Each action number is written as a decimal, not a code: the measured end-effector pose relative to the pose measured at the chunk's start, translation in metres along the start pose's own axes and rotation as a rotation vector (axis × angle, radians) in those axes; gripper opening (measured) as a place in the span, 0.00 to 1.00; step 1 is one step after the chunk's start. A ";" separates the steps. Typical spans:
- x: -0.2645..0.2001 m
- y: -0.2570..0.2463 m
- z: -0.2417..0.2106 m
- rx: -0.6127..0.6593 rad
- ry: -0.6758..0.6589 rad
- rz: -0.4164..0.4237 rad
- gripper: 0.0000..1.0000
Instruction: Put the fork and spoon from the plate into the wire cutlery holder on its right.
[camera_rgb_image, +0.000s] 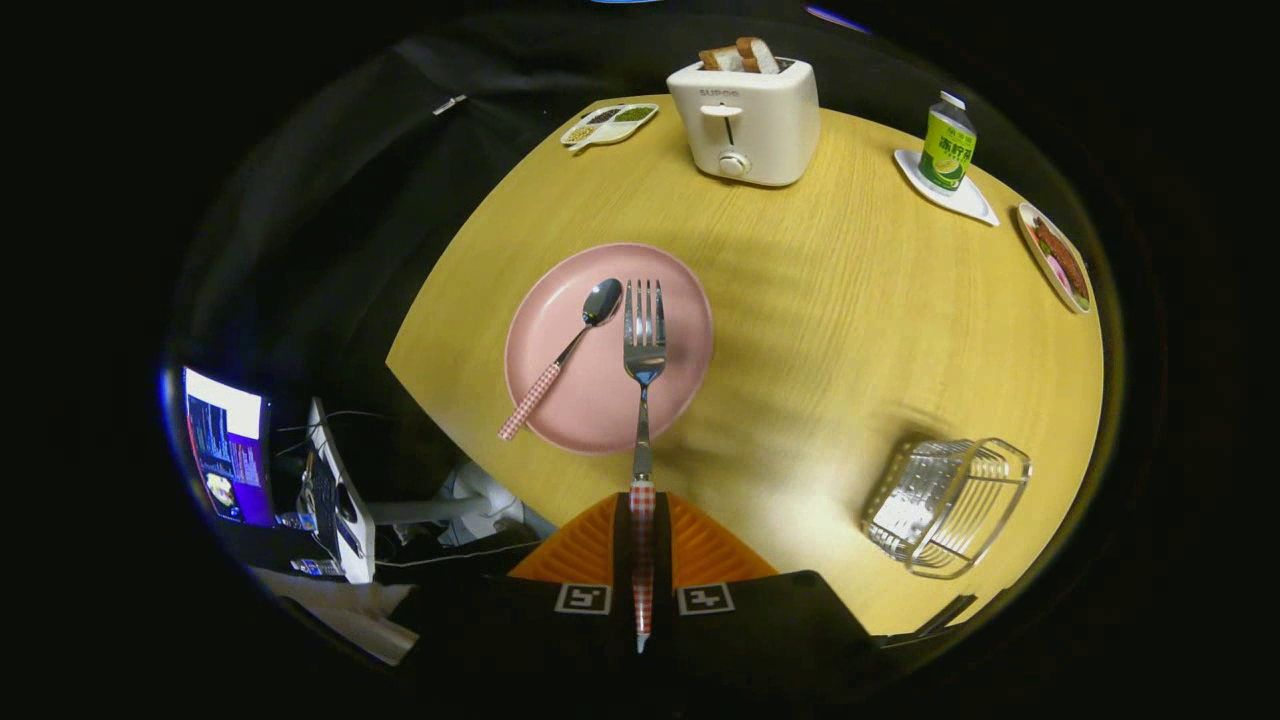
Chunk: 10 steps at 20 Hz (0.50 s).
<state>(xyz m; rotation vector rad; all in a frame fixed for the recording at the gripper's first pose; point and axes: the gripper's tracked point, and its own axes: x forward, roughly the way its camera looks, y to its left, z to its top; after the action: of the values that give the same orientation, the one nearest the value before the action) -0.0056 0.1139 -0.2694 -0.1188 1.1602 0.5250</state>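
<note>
Fork: the fork (644, 345) has its checked handle pinched between the two fingers, and its tines reach out ahead over the pink plate (560, 400).
Gripper: the gripper (641, 535) is closed tight on the fork handle, with a finger pressing on each side; the handle's end runs back between them.
Spoon: the spoon (565, 358) lies on the plate just left of the fork, its bowl toward the far side and its checked handle slanting back over the plate's near-left rim.
Plate: it sits on the wooden table (850, 300), just ahead of the fingers.
Wire cutlery holder: the wire cutlery holder (948, 504) stands on the table to the right of the plate, well apart from it, with nothing in it.
Farther back: a white toaster (745, 118) with bread in its slots stands beyond the plate; left of it is a small divided dish (608, 125), and right of it a green bottle (946, 145) on a white coaster (975, 203), then a plate of food (1055, 258).
</note>
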 end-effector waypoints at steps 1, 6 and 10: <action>-0.013 -0.008 -0.006 0.011 0.009 0.003 0.10; -0.074 -0.055 -0.028 0.019 0.062 -0.035 0.10; -0.108 -0.095 -0.052 0.079 0.177 -0.072 0.09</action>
<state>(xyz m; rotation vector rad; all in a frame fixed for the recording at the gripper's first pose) -0.0380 -0.0231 -0.2107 -0.1409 1.3428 0.4103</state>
